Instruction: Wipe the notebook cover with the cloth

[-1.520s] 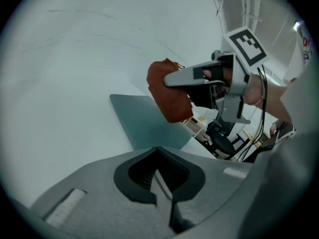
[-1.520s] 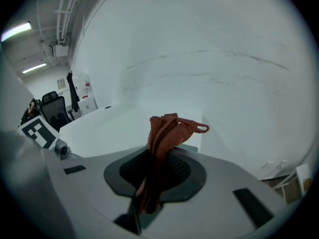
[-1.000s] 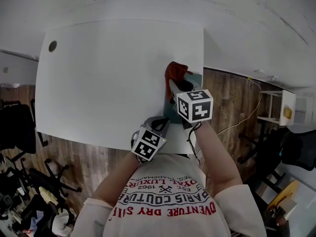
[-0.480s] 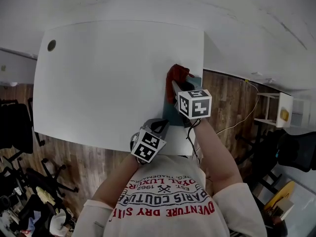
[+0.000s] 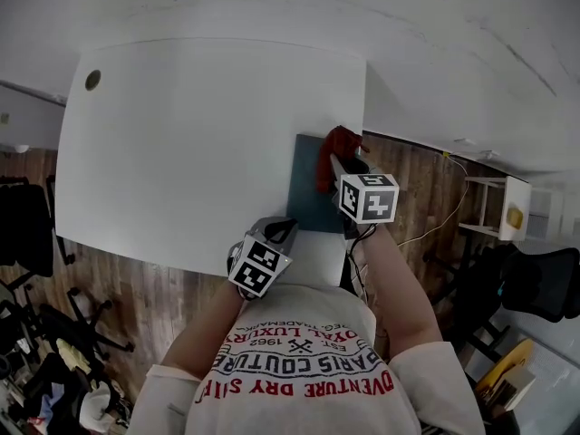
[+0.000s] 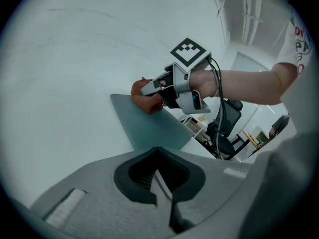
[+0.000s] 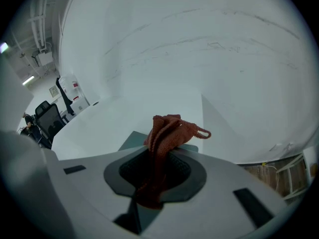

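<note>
A dark teal notebook (image 5: 311,187) lies at the right edge of the white table (image 5: 199,143). My right gripper (image 5: 333,163) is shut on a rust-red cloth (image 5: 333,152) and presses it onto the notebook's far right corner. The left gripper view shows the cloth (image 6: 144,96) at the far end of the notebook (image 6: 149,126). In the right gripper view the cloth (image 7: 167,136) is bunched between the jaws over the notebook (image 7: 132,141). My left gripper (image 5: 283,229) is shut and empty, just short of the notebook's near edge.
The table's right edge (image 5: 364,89) runs right beside the notebook, with wooden floor (image 5: 417,188) below. A round cable hole (image 5: 92,80) sits at the far left corner. Office chairs (image 5: 36,234) stand left of the table.
The right gripper has slid the cloth rightward and farther across the cover, uncovering more of the teal notebook. The left gripper has stayed at the near edge.
</note>
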Motion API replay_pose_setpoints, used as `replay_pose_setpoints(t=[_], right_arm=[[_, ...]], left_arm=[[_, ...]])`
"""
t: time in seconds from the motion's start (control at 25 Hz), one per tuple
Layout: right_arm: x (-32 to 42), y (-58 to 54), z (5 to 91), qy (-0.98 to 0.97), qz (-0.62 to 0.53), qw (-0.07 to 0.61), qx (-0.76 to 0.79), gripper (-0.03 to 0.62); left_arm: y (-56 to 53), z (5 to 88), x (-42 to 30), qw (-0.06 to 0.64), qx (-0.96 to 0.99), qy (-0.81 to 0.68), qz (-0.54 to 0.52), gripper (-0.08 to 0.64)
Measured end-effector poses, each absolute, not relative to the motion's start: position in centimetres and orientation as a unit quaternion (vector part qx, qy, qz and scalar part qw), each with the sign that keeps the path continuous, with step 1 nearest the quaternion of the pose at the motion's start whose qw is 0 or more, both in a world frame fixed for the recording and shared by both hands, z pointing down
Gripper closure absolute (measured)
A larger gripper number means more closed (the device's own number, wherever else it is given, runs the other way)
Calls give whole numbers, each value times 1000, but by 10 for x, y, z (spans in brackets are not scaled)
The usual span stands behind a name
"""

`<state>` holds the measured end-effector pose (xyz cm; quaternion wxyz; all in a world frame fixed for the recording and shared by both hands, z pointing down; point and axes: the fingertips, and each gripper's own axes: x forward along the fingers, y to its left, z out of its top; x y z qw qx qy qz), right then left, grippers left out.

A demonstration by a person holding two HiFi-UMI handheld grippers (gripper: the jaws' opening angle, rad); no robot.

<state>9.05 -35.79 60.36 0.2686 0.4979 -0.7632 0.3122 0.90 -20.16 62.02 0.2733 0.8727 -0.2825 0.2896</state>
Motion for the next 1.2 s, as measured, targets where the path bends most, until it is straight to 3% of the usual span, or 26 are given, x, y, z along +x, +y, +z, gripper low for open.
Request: replay_pose_setpoints(t=[0.64, 1.04, 1.2], right_arm=[[166, -342, 598, -736, 287, 303, 533, 512], [84, -312, 547, -803, 229, 283, 473, 512], [46, -295, 553, -815, 257, 272, 442, 512]], left_arm=[[-204, 616, 8, 272, 871, -287, 291, 551], [-202, 617, 10, 268, 872, -288, 291, 551], [-201, 616, 10, 258, 874, -289, 294, 551]])
